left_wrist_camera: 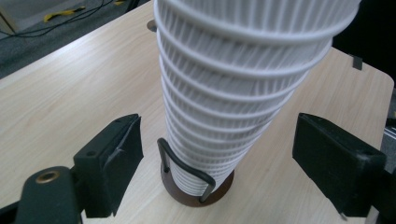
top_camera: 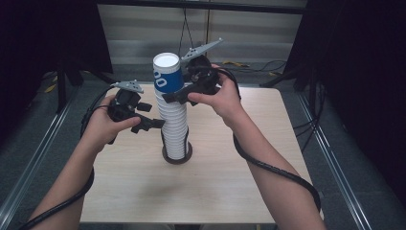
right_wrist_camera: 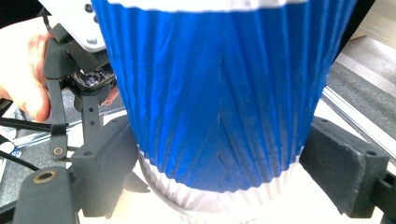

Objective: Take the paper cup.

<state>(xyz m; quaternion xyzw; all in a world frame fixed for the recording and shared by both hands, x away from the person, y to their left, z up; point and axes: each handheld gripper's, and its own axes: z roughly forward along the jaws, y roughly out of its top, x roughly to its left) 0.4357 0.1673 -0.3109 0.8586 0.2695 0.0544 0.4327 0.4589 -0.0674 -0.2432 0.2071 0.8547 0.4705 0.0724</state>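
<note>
Standing upright on its dark round base (top_camera: 177, 157) at the middle of the table (top_camera: 230, 182), the cup stack (top_camera: 175, 129) sits between your left gripper (top_camera: 158, 124)'s wide jaws, while your right gripper (top_camera: 173, 97)'s jaws flank the blue top cup (top_camera: 168, 74), parted, not visibly pressing it.

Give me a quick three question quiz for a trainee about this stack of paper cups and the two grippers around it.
1. True or false: the top cup of the stack is blue.
2. Which gripper is higher on the stack: A left gripper, B right gripper?
3. Fill in: the white cups stand in a round brown ____ on the table.

Key: 1 true. 2 B. 3 holder.
</note>
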